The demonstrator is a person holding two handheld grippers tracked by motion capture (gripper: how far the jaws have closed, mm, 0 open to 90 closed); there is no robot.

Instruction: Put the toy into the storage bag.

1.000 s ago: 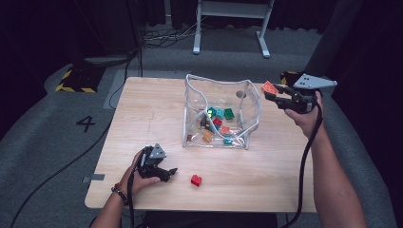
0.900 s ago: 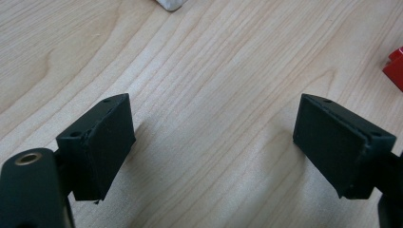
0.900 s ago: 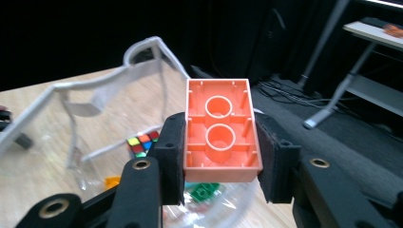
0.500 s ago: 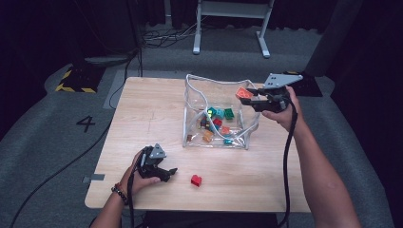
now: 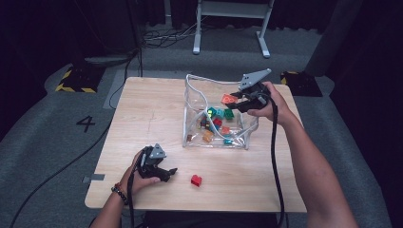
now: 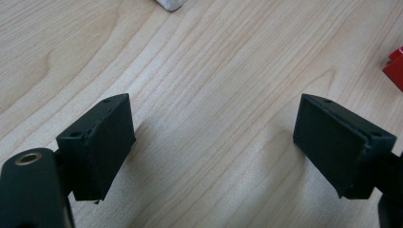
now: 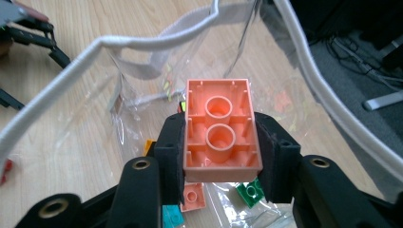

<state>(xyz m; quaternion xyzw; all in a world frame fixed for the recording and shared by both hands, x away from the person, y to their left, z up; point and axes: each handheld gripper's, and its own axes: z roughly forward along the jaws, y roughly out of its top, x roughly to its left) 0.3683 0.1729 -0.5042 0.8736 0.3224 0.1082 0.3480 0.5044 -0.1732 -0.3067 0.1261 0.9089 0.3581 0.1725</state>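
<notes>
One orange brick (image 7: 221, 126) sits clamped between the pads of your right hand-held gripper (image 5: 237, 99), hollow underside facing the camera, two round tubes visible inside it. You hold it just over the open mouth of the one clear bag (image 5: 195, 123), inside its white rim. In the bag lie roughly eight or nine small bricks (image 5: 217, 122): green, teal, red, orange; the exact count is hard to tell through the plastic. The right gripper view picks out a green brick (image 7: 251, 192), a pale orange one and a teal one right below the held brick; the high view gives only coloured blobs there.

One loose red brick (image 5: 196, 180) lies on the table (image 5: 142, 109), well apart from the bag and near your left hand-held gripper (image 5: 166, 172). That gripper rests low on the table, jaws spread wide with bare wood between them. The left gripper view catches the red brick's edge (image 6: 394, 69) at far right.

Beyond the table: grey floor, cables, a white frame, a hazard-striped block.
</notes>
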